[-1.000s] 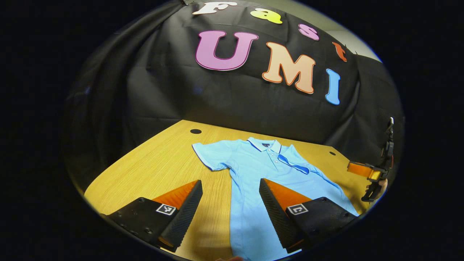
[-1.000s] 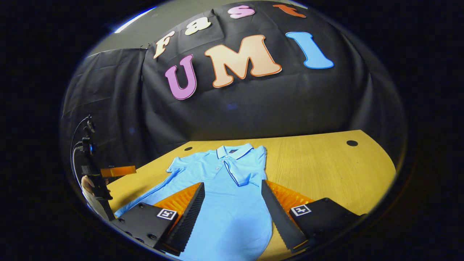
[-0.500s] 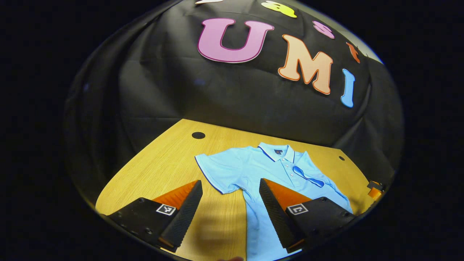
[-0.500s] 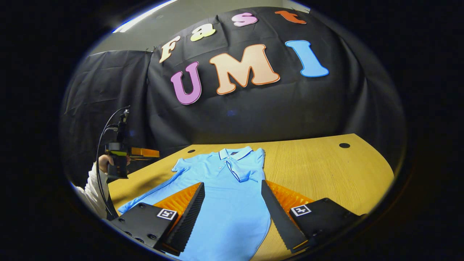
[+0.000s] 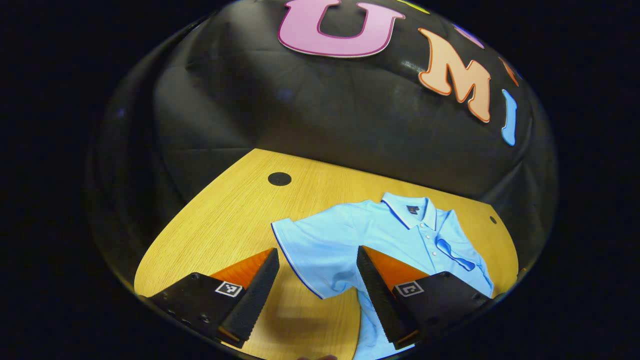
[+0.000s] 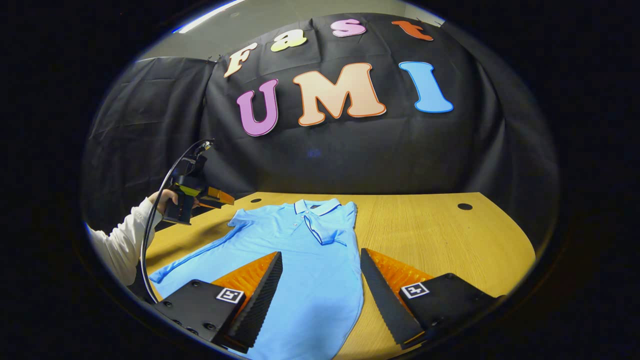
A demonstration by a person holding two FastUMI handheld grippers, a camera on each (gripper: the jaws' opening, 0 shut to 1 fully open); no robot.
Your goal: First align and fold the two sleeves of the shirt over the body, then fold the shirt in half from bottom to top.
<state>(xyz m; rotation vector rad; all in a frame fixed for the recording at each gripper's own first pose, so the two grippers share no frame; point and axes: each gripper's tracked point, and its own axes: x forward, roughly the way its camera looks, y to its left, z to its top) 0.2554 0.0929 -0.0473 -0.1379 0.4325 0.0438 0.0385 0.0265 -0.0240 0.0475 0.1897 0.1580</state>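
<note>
At the bottom of the left gripper view, our left tongs (image 5: 316, 280) stand spread apart and hold nothing, hovering just above the outstretched short sleeve (image 5: 312, 250) of the light blue polo shirt with a dark-trimmed collar (image 5: 400, 235); that sleeve's trimmed edge runs between the two fingers. From the right gripper view we see these same tongs (image 6: 220, 197) farther off at the shirt's far left shoulder, carried by a hand (image 6: 167, 197) in a white sleeve (image 6: 122, 242), with a dark cable looping down from them.

Our right tongs (image 6: 320, 290) are likewise released and grip nothing, poised over the shirt's lower body with the blue cloth showing between the fingers. The shirt (image 6: 305, 250) lies flat, collar toward the black cloth wall, on the yellow wood-grain counter (image 6: 440, 235). Its other sleeve (image 6: 327, 230) is folded over the chest. Small dark round holes (image 5: 279, 178) sit in the counter near its back edge.
</note>
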